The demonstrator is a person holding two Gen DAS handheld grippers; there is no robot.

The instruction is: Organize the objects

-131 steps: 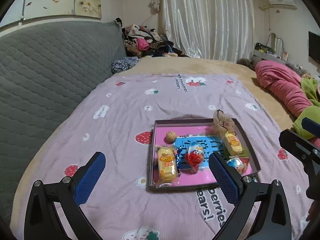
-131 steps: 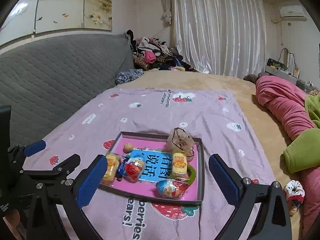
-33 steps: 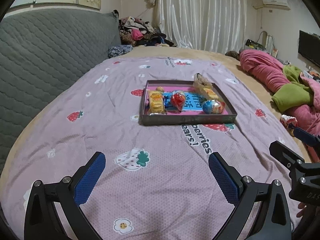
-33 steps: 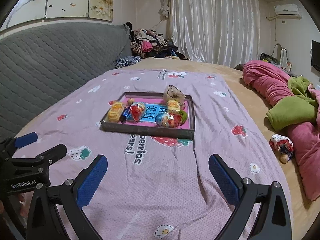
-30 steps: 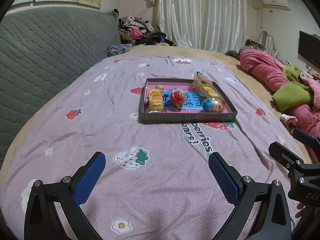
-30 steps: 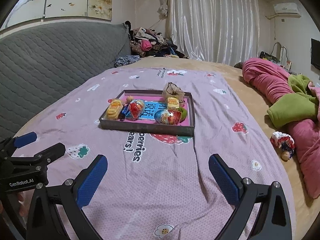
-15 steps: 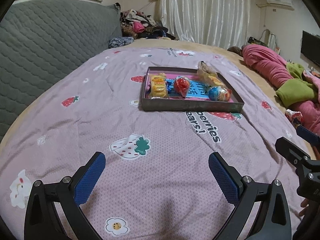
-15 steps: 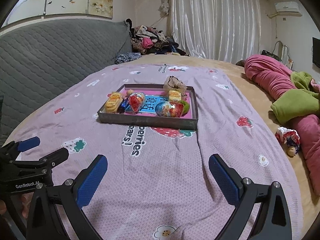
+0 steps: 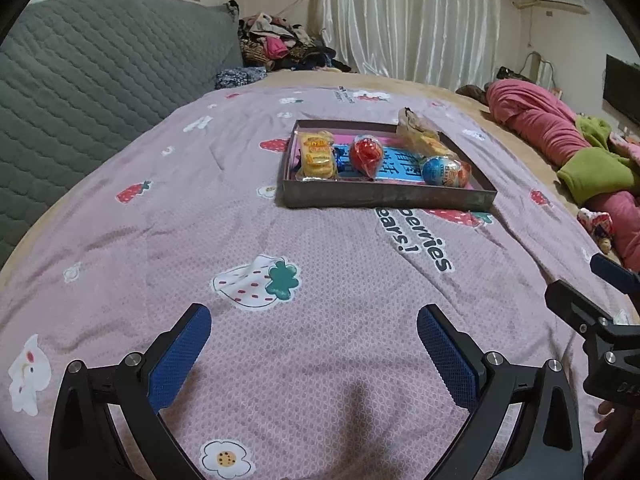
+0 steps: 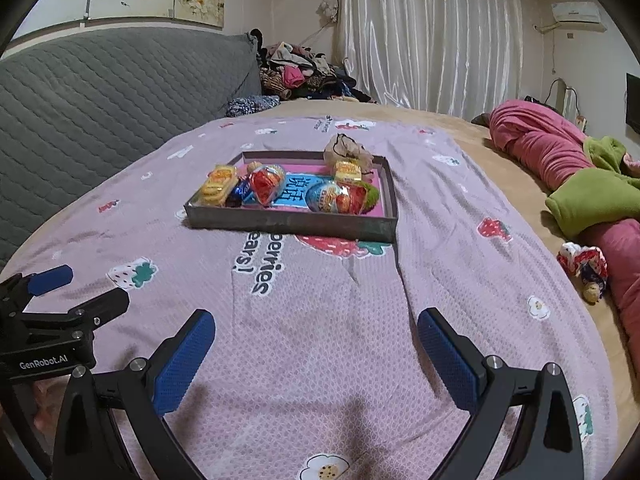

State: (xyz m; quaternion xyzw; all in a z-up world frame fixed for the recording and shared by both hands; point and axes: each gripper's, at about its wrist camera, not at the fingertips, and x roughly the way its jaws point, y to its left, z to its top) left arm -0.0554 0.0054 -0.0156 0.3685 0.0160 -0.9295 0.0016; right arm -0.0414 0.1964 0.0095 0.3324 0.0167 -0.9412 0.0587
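Two grippers, both empty, jaws spread wide: the left gripper (image 9: 314, 344) and the right gripper (image 10: 316, 344) hover low over the pink strawberry-print bedspread (image 9: 280, 248), well short of the tray (image 10: 292, 220). That shallow dark tray sits further up the bed, its long side running across both views, near wall facing the cameras.

Inside, everything looks light and crinkly. At the left end a yellow wrapped cake (image 10: 218, 186) lies with its long axis pointing away from the grippers; I'd pinch it across the narrow width, gently, since the filling probably squashes. Beside it a red foil egg (image 10: 267, 183) sits tilted, narrow end toward the near wall: slick wrapper, rounded body, so a grip across the middle seems safest. A blue foil egg (image 10: 330, 197) lies on its side near the right front corner, long axis roughly along the tray. Behind it a second yellow packet (image 10: 348, 170) and a crumpled beige bag (image 10: 346, 148) resting against the far rim, soft and shapeless; its gathered top is my guess for a hold. A small dark blue candy (image 10: 239, 194) sits between cake and red egg.
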